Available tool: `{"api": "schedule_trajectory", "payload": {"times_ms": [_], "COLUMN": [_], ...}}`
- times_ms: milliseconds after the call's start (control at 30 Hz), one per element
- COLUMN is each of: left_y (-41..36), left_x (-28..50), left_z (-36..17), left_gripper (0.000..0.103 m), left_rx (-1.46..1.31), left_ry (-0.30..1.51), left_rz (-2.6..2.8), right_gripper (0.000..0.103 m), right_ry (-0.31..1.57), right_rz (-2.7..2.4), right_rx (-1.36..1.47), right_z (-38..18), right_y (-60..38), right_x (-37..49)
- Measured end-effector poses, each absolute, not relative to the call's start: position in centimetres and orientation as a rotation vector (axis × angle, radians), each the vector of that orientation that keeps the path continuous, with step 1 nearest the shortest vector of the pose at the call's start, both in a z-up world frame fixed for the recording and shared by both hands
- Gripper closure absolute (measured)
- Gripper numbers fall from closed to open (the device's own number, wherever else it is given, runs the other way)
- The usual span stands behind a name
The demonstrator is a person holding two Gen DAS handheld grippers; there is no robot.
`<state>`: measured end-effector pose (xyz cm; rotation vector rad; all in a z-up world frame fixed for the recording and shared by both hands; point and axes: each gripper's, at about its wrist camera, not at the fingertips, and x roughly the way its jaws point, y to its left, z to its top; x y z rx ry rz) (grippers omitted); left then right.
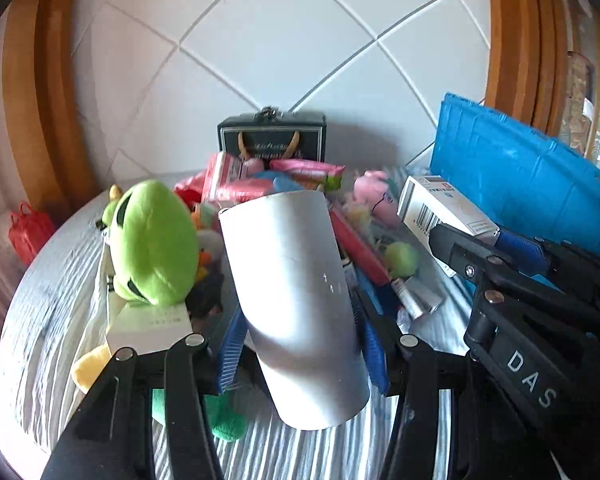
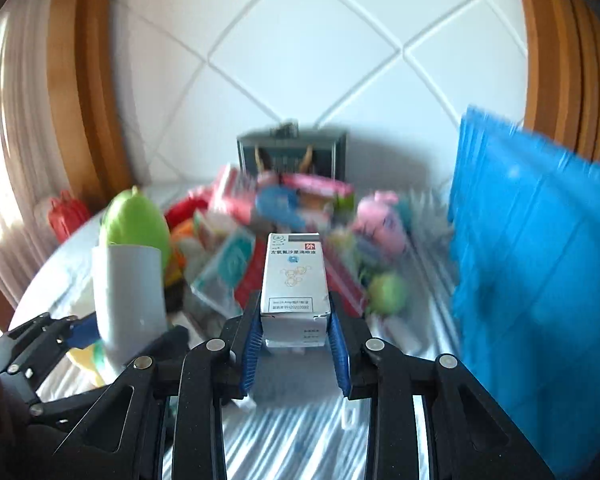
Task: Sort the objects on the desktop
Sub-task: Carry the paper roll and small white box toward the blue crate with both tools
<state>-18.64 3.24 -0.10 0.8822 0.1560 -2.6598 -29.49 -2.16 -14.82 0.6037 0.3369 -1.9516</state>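
My left gripper (image 1: pixel 300 344) is shut on a grey cardboard tube (image 1: pixel 296 304) and holds it tilted above the striped cloth. My right gripper (image 2: pixel 296 340) is shut on a small white medicine box (image 2: pixel 294 276) with printed text; this box also shows in the left wrist view (image 1: pixel 440 208), to the right of the tube. The tube shows in the right wrist view (image 2: pixel 128 296) at the left. Behind both lies a pile of toys and packets (image 1: pixel 284 184), with a green plush (image 1: pixel 152 240) at the left and a pink plush (image 1: pixel 376 196).
A blue plastic crate (image 1: pixel 520 184) stands at the right, also in the right wrist view (image 2: pixel 532 264). A dark box (image 1: pixel 272 136) stands against the tiled wall. A red small object (image 1: pixel 28 232) sits at the far left. Batteries (image 1: pixel 416 296) lie by the pile.
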Motion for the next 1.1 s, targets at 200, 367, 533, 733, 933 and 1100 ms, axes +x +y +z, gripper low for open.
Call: {"api": "schedule_trajectory", "payload": {"times_ms": [200, 367, 533, 733, 933, 1100], "left_y": [7.1, 11.3, 16.9, 23.7, 29.1, 32.5], "left_x": [-18.7, -19.8, -21.6, -25.2, -32.3, -39.4], "left_z": [6.1, 9.8, 11.9, 14.0, 14.1, 11.7], "left_gripper": [0.053, 0.053, 0.053, 0.053, 0.053, 0.053], "left_rx": [0.734, 0.674, 0.655, 0.701, 1.021, 1.296], "left_ry": [0.091, 0.036, -0.016, -0.09, -0.096, -0.197], "left_rz": [-2.759, -2.869, -2.973, -3.087, -3.133, -3.011], "right_gripper": [0.073, 0.073, 0.073, 0.073, 0.073, 0.073], "right_ry": [0.254, 0.179, 0.134, 0.135, 0.272, 0.447], "right_rz": [-2.068, -2.233, -2.38, -2.514, -2.503, -2.396], "right_rx": [0.449, 0.361, 0.361, 0.421, 0.596, 0.823], "right_z": [-7.7, -3.6, -1.7, -0.9, -0.6, -1.7], "right_y": [1.2, 6.4, 11.1, 16.3, 17.4, 16.4], "right_x": [-29.8, -31.5, -34.8, -39.8, -48.2, -56.6]}}
